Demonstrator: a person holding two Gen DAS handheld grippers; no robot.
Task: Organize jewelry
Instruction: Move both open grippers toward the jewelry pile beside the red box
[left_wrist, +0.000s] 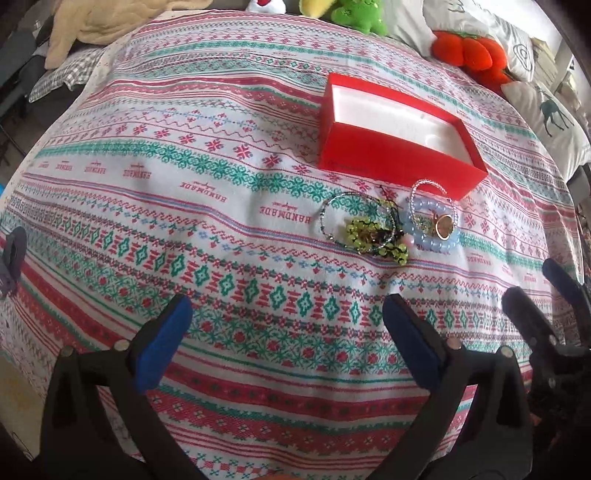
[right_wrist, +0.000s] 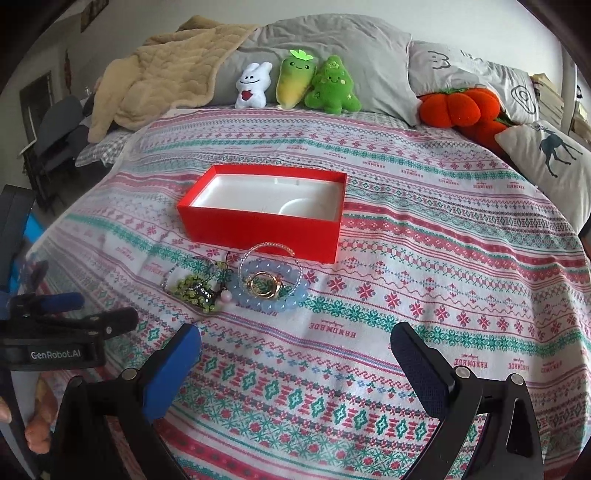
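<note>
Both claws just hanging over the bed, nothing grabbed. Left gripper (left_wrist: 286, 321) spread wide, blue-padded fingers (left_wrist: 162, 343) well apart and empty, hovering above the white bedspread with red and green knitted-look stripes (left_wrist: 184, 236). Right gripper (right_wrist: 295, 350) same deal: jaws wide, nothing between them. Jewelry heap sitting ahead of the left claw and off to its right; from the right claw, ahead and a bit left. Closest to the right claw: chunky pale blue bead bracelet (right_wrist: 271, 299) lying flat, with a gold-coloured ring piece (right_wrist: 263, 283) resting inside its loop and a thin clear-bead bracelet (right_wrist: 271, 247) overlapping its far side, almost touching the box. Just beside that, on the left: tangled yellow-green bead bracelet (right_wrist: 194, 291) mixed up with some dark cord, plus a thin string of small dark beads (left_wrist: 327, 218) looping out on the far left of the pile. Can't really separate the strands in that tangle. Directly beyond the heap, further from both claws: open red cardboard box with a white moulded insert (right_wrist: 258, 225), empty inside, near wall right next to the bracelets. Way past the box, at the head of the bed: small white bunny plush (right_wrist: 253, 86), yellow-green carrot-shaped plush (right_wrist: 295, 81), green tree-shaped plush (right_wrist: 334, 86), orange pumpkin-like plush (right_wrist: 458, 105), grey pillows (right_wrist: 332, 40) behind them.
</note>
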